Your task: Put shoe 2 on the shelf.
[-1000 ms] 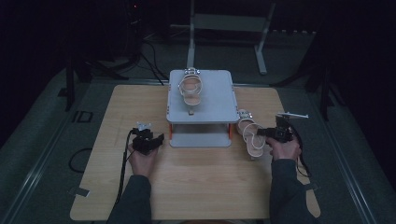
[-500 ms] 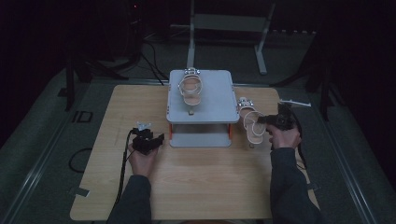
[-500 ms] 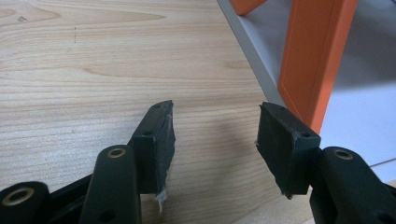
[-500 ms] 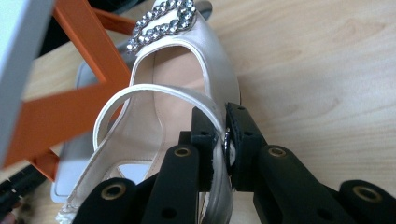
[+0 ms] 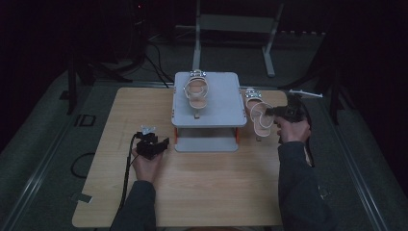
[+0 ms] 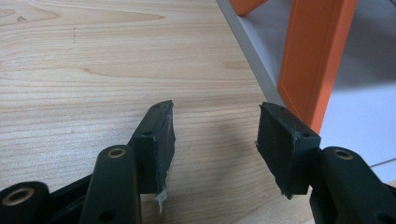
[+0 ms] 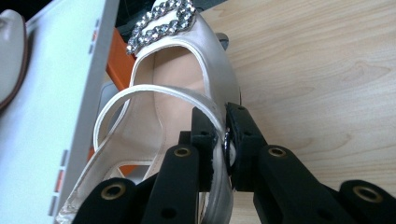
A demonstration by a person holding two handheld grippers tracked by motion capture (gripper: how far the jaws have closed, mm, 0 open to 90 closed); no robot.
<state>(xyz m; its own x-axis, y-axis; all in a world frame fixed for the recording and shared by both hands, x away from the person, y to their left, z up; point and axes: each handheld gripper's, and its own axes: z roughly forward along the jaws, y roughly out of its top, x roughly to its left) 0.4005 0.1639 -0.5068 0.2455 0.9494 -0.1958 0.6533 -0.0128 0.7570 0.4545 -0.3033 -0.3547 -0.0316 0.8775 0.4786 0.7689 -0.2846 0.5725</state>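
Your right claw (image 7: pixel 222 140) pinches the ankle strap of the cream sandal (image 7: pixel 187 93), which hangs just right of the grey stand (image 5: pixel 207 113), clear of the bench (image 5: pixel 202 192). Its mate, a second sandal (image 5: pixel 196 92), lies on the stand's top. Your left claw (image 6: pixel 215 140) rests spread at the stand's near-left corner, beside an orange leg (image 6: pixel 310 60).

A light wooden table (image 5: pixel 202 192) stands on a dark grey floor (image 5: pixel 43 144). On the table sits a small grey shelf with orange legs (image 5: pixel 211 113). One pale shoe with a shiny front (image 5: pixel 196 90) lies on top of the shelf. Behind the table stands a grey metal frame (image 5: pixel 235 24).
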